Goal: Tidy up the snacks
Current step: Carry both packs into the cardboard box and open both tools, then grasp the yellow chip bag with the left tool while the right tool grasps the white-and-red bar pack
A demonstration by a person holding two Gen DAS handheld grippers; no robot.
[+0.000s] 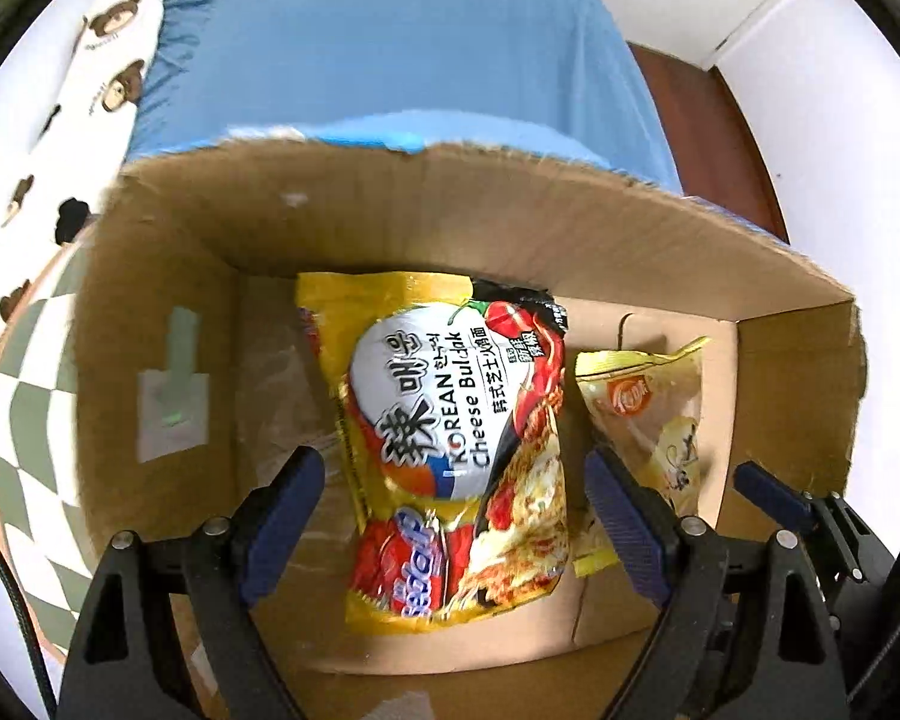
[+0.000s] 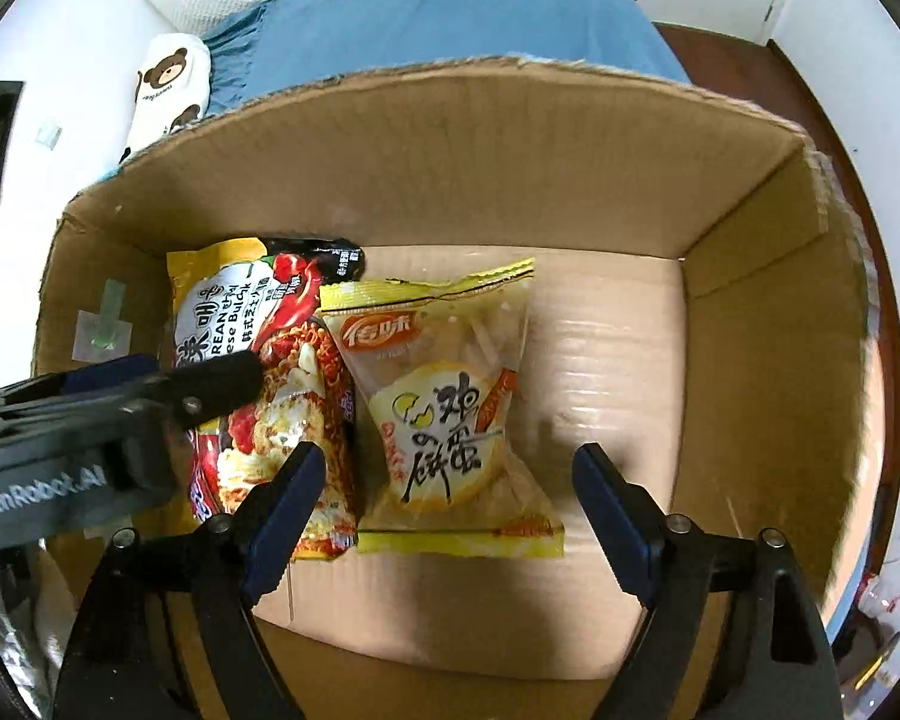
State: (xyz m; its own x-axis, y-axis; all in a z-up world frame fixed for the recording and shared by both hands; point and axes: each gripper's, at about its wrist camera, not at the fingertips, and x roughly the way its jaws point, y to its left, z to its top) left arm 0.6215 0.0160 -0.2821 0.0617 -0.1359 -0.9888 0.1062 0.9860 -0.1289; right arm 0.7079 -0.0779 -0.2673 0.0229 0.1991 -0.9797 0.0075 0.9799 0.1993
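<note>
Two packets lie in the cardboard box [image 2: 750,228]: noodle packet [image 1: 456,438] between the left gripper [image 1: 453,507]'s wide jaws; yellow snack bag [image 2: 450,420] between the right gripper [image 2: 450,507]'s wide, empty jaws; further snacks unseen.

noodle packet [image 2: 258,372] lies left of snack bag [image 2: 444,414]; both in box [image 2: 750,276]

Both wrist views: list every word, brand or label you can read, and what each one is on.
"KOREAN Cheese Buldak", with Korean and Chinese script beside it: noodle packet in the box.
Large black brush characters and an orange logo: yellow snack bag; I cannot read them surely.
"GenRobot.AI": left gripper body, seen in the right wrist view.
Small word under each bear: white bear-print cloth, too small to read.
Paper label on the box wall: blank.
</note>
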